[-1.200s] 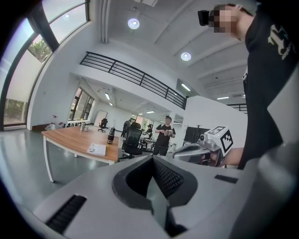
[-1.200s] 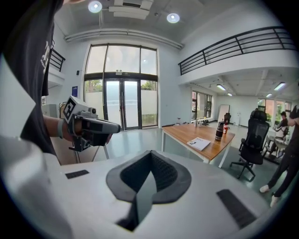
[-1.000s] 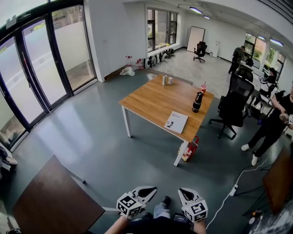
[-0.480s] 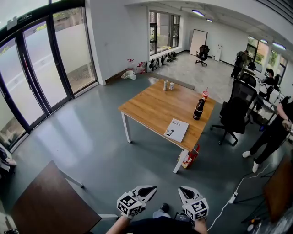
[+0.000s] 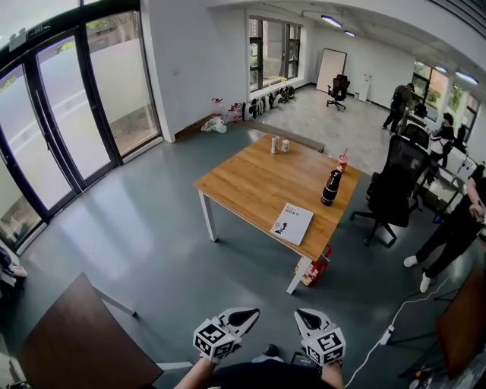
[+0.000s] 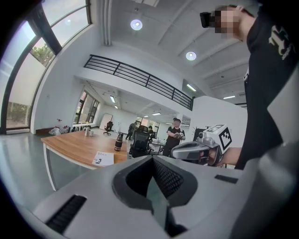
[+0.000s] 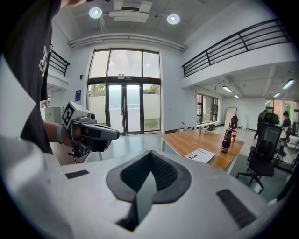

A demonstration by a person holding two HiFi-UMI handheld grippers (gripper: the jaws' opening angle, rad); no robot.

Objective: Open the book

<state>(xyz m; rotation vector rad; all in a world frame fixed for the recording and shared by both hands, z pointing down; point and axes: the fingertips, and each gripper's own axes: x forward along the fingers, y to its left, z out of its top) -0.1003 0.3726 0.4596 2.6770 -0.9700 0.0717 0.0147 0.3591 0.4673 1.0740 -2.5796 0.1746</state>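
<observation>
1. It was a large open-plan office with a grey floor (image 5: 152, 228) and white walls (image 5: 190, 61).
2. A wooden table (image 5: 250, 178) stood mid-room, with a black swivel chair (image 5: 389, 190) beside it.
3. Tall glass doors (image 5: 68, 114), ceiling strip lights (image 5: 332, 19), a whiteboard (image 5: 329, 64) and a standing person (image 5: 452, 228) fitted a workplace.

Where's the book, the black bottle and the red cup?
book (image 5: 292, 223), head view, middle of its white cover.
black bottle (image 5: 331, 188), head view, middle of its body.
red cup (image 5: 342, 162), head view, on its side wall.

Book (image 5: 292, 223) on table (image 5: 247, 181) near edge; bottle (image 5: 331, 188) behind; chair (image 5: 395, 190) right of table.
</observation>
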